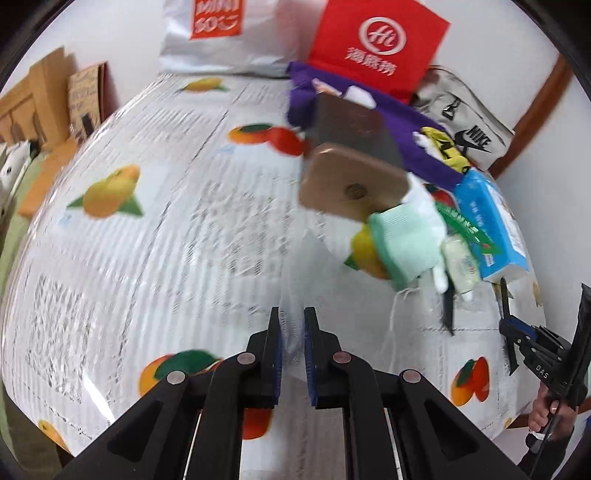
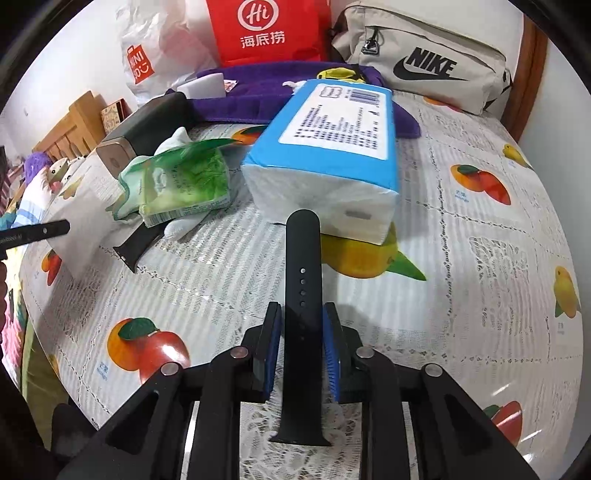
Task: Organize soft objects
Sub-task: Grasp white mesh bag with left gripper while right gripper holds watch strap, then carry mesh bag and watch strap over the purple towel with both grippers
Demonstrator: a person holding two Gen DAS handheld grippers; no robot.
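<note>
My right gripper (image 2: 302, 314) is shut on a black watch strap (image 2: 301, 258) that lies lengthwise between its jaws, tip towards a blue tissue pack (image 2: 325, 147). A second black strap piece (image 2: 138, 242) lies left of it, under a green wet-wipes packet (image 2: 184, 184) and a mint cloth (image 2: 127, 199). My left gripper (image 1: 291, 325) is shut on a thin clear plastic bag (image 1: 291, 317), seen white in the right wrist view (image 2: 79, 229). The mint cloth (image 1: 406, 243) and tissue pack (image 1: 491, 229) lie to its right.
A fruit-print tablecloth (image 2: 461, 295) covers the table. At the back are a purple cloth (image 2: 258, 99), a red bag (image 2: 266, 29), a Nike pouch (image 2: 424, 62), a Miniso bag (image 1: 221, 33) and a brown-ended black box (image 1: 351, 158). The table edge is at left.
</note>
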